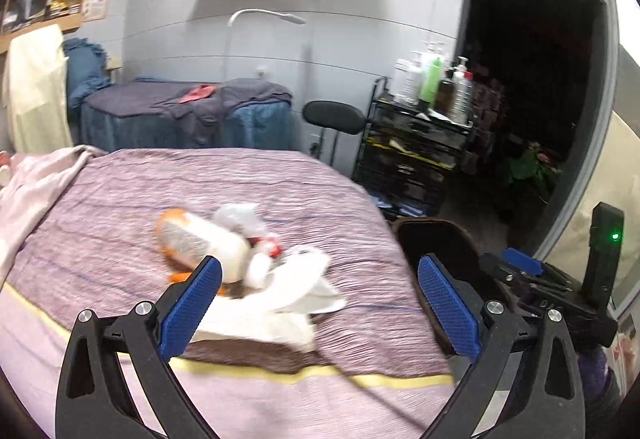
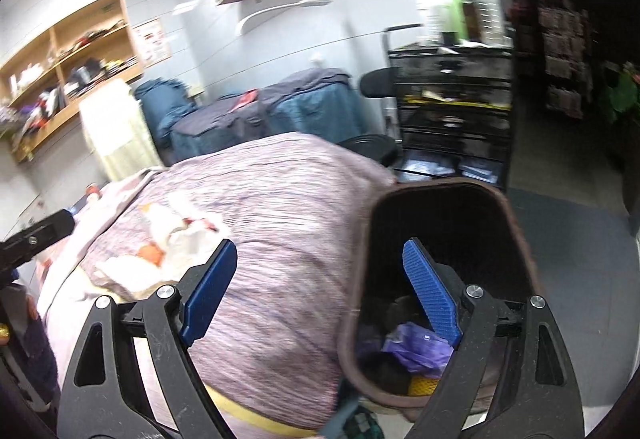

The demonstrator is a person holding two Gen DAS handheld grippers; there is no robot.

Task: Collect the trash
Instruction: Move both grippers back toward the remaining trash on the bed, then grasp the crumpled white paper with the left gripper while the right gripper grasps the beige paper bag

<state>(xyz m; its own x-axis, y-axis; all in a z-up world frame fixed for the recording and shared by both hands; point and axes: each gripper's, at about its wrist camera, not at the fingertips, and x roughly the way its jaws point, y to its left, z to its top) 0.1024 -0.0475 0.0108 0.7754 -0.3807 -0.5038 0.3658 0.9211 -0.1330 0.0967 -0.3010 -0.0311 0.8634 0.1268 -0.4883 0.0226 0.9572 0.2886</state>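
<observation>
A blurred pile of trash (image 1: 256, 263) lies on the purple bedspread (image 1: 200, 183): a white bottle with orange ends (image 1: 200, 243), a clear plastic bag (image 1: 240, 217) and white tissues or wrappers (image 1: 304, 291). My left gripper (image 1: 320, 267) hangs open just short of the pile, with nothing between its pads. My right gripper (image 2: 320, 247) is open too, its right finger over the mouth of a brown bin (image 2: 516, 223) beside the bed. A purple bag (image 2: 416, 347) and dark scraps lie in the bin. The same pile (image 2: 176, 239) shows to the right gripper's left.
A black wire trolley (image 1: 404, 155) with bottles stands past the bed's right side, next to a black stool (image 1: 334, 117). A second, blue-covered bed (image 1: 184, 111) is against the back wall. A dark doorway (image 1: 532, 79) opens at the right. Pink bedding (image 1: 36, 179) is bunched at the left.
</observation>
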